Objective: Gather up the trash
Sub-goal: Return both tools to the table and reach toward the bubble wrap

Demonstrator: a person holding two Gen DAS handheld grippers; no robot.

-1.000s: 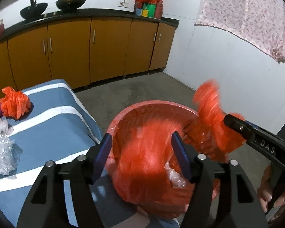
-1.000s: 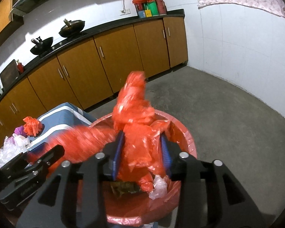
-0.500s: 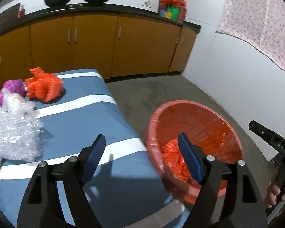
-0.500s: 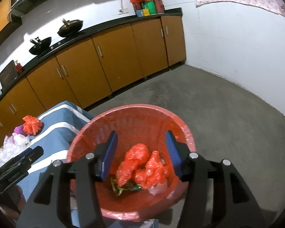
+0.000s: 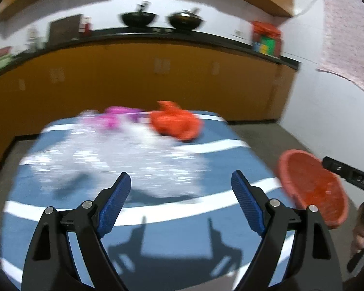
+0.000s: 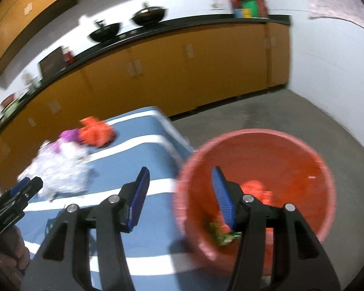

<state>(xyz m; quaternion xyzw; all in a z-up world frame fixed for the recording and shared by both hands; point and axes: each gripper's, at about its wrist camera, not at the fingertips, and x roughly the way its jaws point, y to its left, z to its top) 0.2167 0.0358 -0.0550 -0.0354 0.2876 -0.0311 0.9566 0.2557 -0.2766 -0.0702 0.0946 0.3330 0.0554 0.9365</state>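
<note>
- Left gripper (image 5: pixel 180 189) hangs over the blue table cloth with white stripes (image 5: pixel 157 240), blue-padded jaws spread wide, nothing between them, its shadow thrown on the cloth below.
- Ahead of it lies the blurred sheet of clear crinkled plastic wrap (image 5: pixel 123 160), spread across the middle of the table.
- Toward the far edge: a crumpled orange plastic bag (image 5: pixel 176 121), and just left of it a crumpled purple plastic bag (image 5: pixel 116 118); the blur hides whether they touch.
- The left view catches only part of the round red trash basket with its red liner (image 5: pixel 313 189), standing off the table's right edge, beside the other gripper's black body.
- Right gripper (image 6: pixel 182 191) also has its jaws apart and empty, one finger over the striped cloth, the other over the basket's mouth.
- Only the right view looks down into the basket (image 6: pixel 291 140): crumpled orange plastic pieces (image 6: pixel 254 191) and a green scrap (image 6: pixel 222 235) lie at the bottom.
- The right view also shows the basket standing on grey concrete floor (image 6: pixel 254 116), close against the table's right edge.
- Behind it all, in both views, orange cabinets (image 5: pixel 182 84) under a dark countertop carrying two black woks (image 5: pixel 138 19).
</note>
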